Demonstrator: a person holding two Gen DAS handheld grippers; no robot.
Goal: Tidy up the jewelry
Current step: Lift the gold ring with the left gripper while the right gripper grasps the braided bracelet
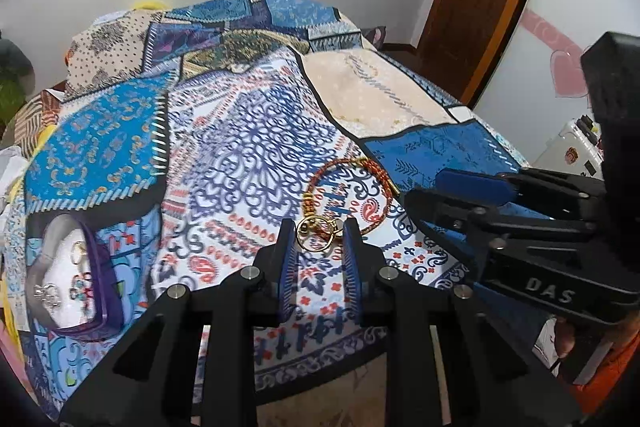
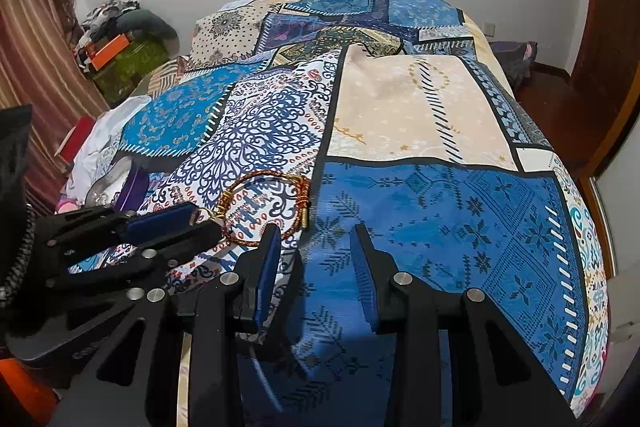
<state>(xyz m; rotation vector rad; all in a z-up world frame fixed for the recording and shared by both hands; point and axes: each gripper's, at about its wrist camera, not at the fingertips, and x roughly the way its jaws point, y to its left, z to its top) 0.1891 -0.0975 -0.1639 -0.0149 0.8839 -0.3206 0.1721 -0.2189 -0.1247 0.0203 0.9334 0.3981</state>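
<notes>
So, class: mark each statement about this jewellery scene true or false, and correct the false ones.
1. A red-and-gold bracelet lies on the quilt. True.
2. The right gripper holds the bracelet. False: its jaws stand open and empty over a blue patch.
3. The purple jewellery box holds rings on a white cushion. True.
4. The quilt is plain white. False: it is patterned patchwork, mostly blue.
5. Gold rings sit between the jaws of the left gripper. True.

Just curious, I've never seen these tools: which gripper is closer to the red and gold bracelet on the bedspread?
The left. The left gripper has its fingertips around the bracelet's gold rings; the right gripper sits just beside it, over the blue patch.
</notes>
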